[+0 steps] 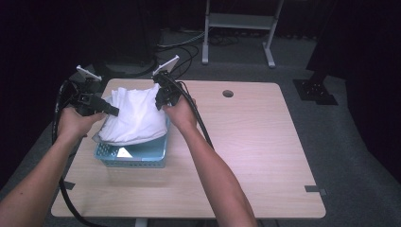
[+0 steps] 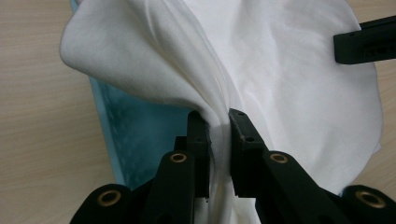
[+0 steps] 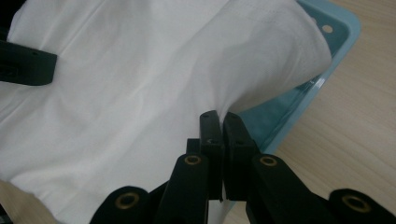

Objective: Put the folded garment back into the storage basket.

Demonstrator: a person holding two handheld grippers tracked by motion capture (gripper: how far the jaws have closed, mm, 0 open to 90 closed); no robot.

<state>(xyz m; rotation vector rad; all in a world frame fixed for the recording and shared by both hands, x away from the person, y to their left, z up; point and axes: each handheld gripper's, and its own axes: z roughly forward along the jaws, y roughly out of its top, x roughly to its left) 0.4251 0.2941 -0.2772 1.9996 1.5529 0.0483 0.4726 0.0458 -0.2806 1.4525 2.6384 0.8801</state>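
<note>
A white cloth (image 1: 135,116) hangs spread above a light blue basket (image 1: 137,156) on the wooden table (image 1: 246,142). My left gripper (image 1: 115,111) pinches the cloth's left side. In the left gripper view the cloth (image 2: 261,60) is bunched between the pads of that gripper (image 2: 218,119), with the basket (image 2: 135,135) below. My right gripper (image 1: 161,101) pinches the cloth's right edge. The right gripper view has a fold of cloth (image 3: 140,84) clamped between the tips of that gripper (image 3: 220,119), over the basket's corner (image 3: 327,60).
A round cable hole (image 1: 228,93) sits in the table's far side. A metal stand (image 1: 239,23) is on the floor behind the table. Cables (image 1: 201,120) trail from both grippers along the forearms.
</note>
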